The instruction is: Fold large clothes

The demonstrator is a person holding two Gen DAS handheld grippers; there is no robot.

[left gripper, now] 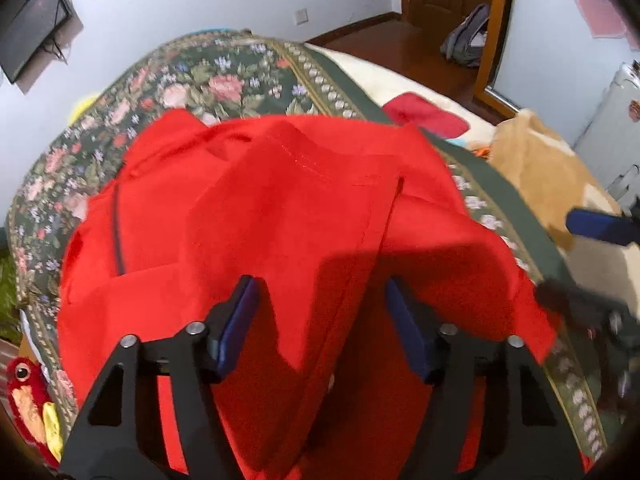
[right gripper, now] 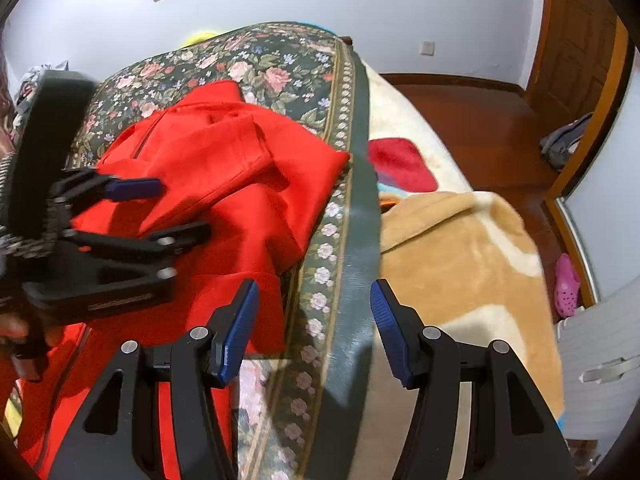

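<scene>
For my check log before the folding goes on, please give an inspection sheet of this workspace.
Surface: floral bedspread over a bed.
Job's things: red garment, partly folded and rumpled, lying on the bedspread.
Clutter: tan blanket, red cushion, parrot toy.
Grippers: left gripper open above the garment; right gripper open above the bedspread border.
Cables: wires hang under the wall screen.
Surroundings: wooden door, backpack, pink shoe.

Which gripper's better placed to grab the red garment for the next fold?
Probably left. The left gripper hangs open right over the red garment; the right gripper is open over the floral bedspread, beside the cloth.
</scene>
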